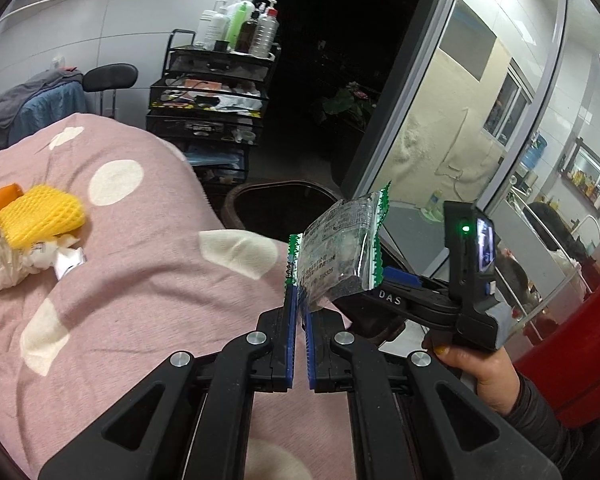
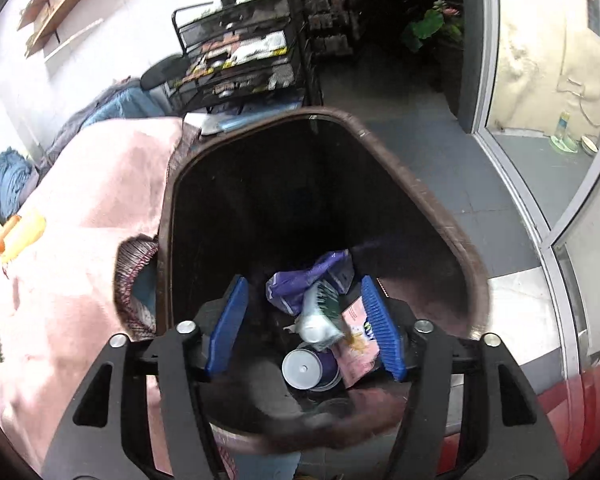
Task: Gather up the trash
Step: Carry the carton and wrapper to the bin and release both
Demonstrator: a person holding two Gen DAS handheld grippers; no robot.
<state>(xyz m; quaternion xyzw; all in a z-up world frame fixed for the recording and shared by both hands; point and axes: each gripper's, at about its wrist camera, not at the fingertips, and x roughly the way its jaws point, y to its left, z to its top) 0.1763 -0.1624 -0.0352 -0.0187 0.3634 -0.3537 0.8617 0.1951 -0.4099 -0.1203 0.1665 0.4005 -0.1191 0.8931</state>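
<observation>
Pinching clear wrapper (image 1: 340, 248) upright, long axis tilted up-right: left fingers (image 1: 290, 316); right fingers (image 2: 374, 320) wide over bin (image 2: 420, 200).

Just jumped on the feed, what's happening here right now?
A person with a gripper in each hand is clearing trash off a pink spotted blanket. The left gripper is shut on a clear wrapper with green edges. The right gripper is open over the brown bin, with a white and green packet just below its jaws among the trash inside. A yellow foam net, orange peel and crumpled paper remain on the blanket.
</observation>
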